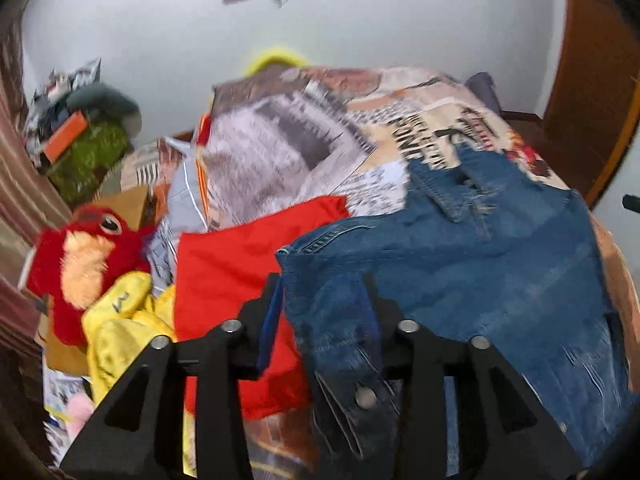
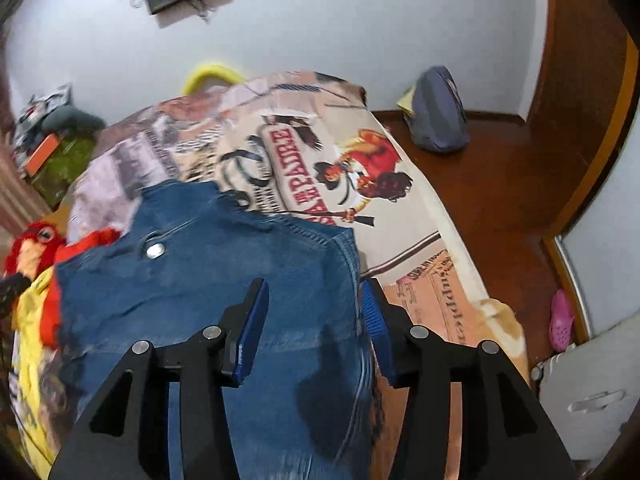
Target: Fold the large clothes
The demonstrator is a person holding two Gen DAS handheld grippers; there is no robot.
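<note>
One denim jacket (image 1: 460, 264) lies across the middle of the bed (image 2: 404, 216), filling the lower centre of both views. My left tool (image 1: 320, 296) hangs over its left edge with its fingers spread apart, gripping nothing. My right tool (image 2: 316, 300) is likewise spread wide above the jacket's right side. At the left of the frame I count one red garment (image 1: 232, 264), one yellow garment (image 1: 124, 312) and one red plush toy (image 1: 80, 256). One pink shoe (image 2: 562, 320) sits on the floor at lower right.
</note>
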